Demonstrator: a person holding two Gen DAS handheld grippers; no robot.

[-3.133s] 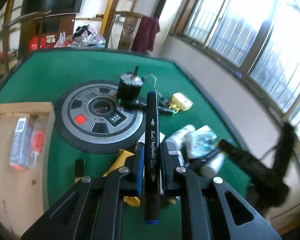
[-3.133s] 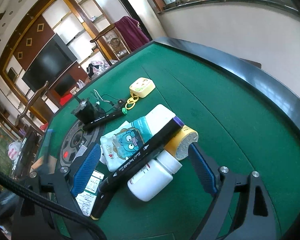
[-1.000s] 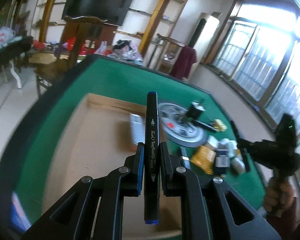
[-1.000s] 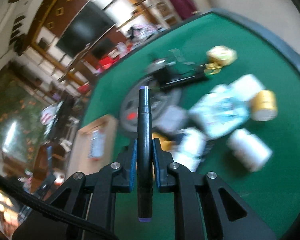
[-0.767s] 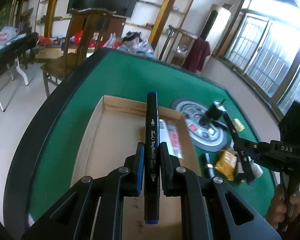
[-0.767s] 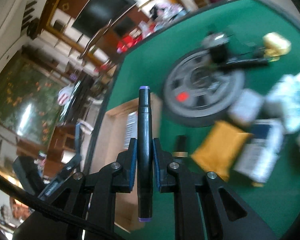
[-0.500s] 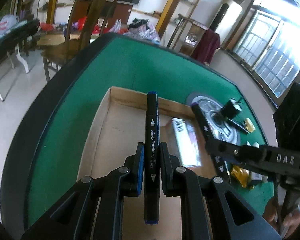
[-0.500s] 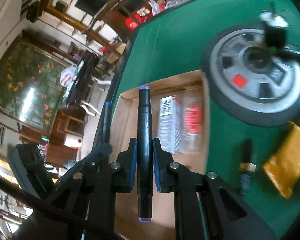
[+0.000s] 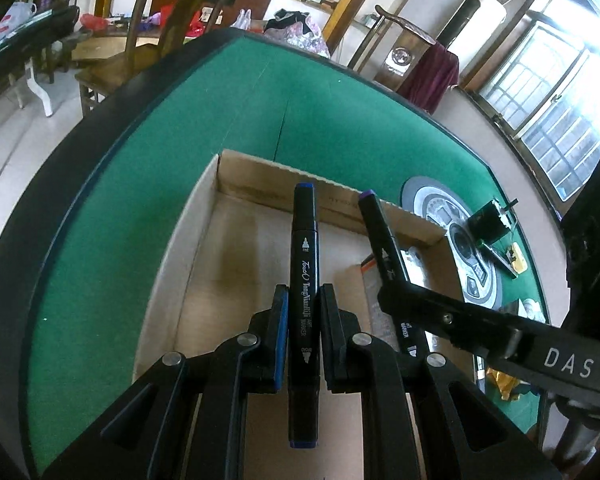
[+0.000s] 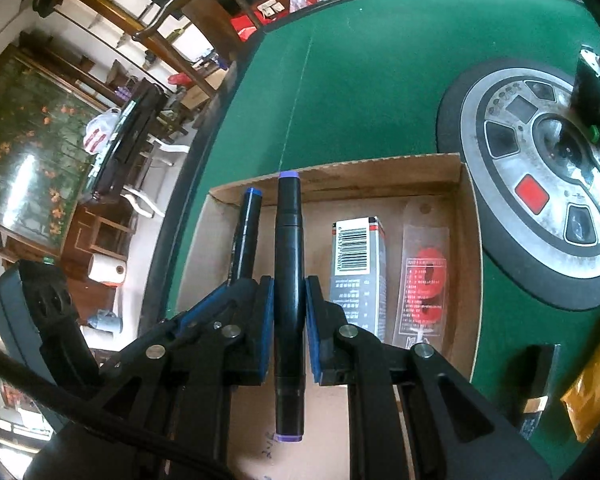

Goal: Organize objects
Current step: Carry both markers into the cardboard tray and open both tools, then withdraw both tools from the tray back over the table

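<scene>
Left claw (image 9: 304, 334) clenched on blue-capped marker (image 9: 305, 264), right claw (image 10: 290, 330) on purple-capped marker (image 10: 288, 280), above corrugated cardboard box (image 10: 380, 172)

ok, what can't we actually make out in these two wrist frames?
- Left wrist: grey carton in the cardboard box mostly hidden behind right gripper and purple-capped marker.
- Right wrist: yellow packet cut by the image edge.
- Right wrist: print on red-ring sachet too small.
- Both: box floor under the grippers hidden.
</scene>
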